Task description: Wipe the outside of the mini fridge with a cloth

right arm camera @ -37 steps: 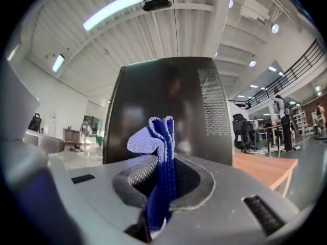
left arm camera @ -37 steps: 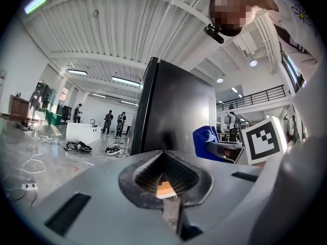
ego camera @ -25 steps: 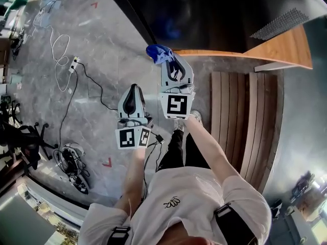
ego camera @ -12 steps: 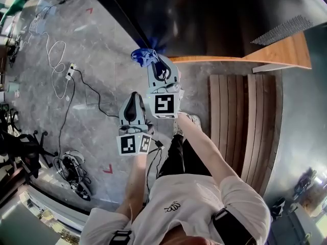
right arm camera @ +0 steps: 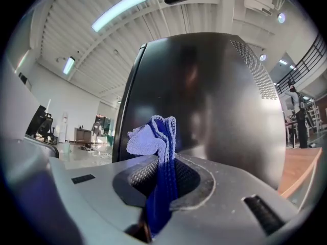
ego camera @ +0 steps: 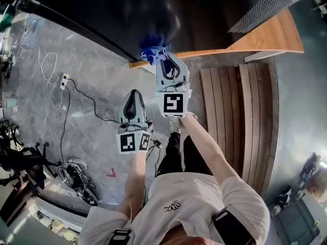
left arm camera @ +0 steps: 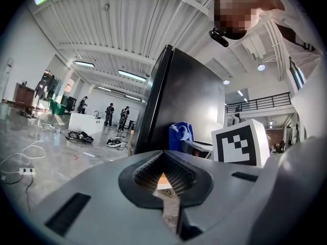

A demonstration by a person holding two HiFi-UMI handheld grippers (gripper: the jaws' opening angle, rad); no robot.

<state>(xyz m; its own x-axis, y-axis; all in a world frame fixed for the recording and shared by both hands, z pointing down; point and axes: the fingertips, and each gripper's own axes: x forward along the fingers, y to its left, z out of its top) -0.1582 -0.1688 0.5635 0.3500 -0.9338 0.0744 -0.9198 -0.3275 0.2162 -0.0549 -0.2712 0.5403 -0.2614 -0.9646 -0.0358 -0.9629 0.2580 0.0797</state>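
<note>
The black mini fridge (ego camera: 168, 14) fills the top of the head view and stands on a wooden board (ego camera: 265, 40). My right gripper (ego camera: 159, 61) is shut on a bunched blue cloth (ego camera: 152, 51), which sits at the fridge's lower front edge. In the right gripper view the cloth (right arm camera: 157, 139) sticks up between the jaws, with the fridge's dark side (right arm camera: 214, 96) close behind it. My left gripper (ego camera: 134, 94) hangs lower and to the left over the floor, shut on nothing. Its own view shows the fridge (left arm camera: 179, 96) and the cloth (left arm camera: 180, 133) ahead.
A slatted wooden pallet (ego camera: 240, 116) lies right of my arms. White and black cables (ego camera: 56, 80) trail over the grey floor at the left, with a coiled bundle (ego camera: 74, 170) and chairs (ego camera: 20, 157) further left. Several people (left arm camera: 110, 114) stand far off.
My right gripper swung left with the cloth, then came back right and closer against the fridge's edge. The fridge now fills more of the view. The left gripper barely moved.
</note>
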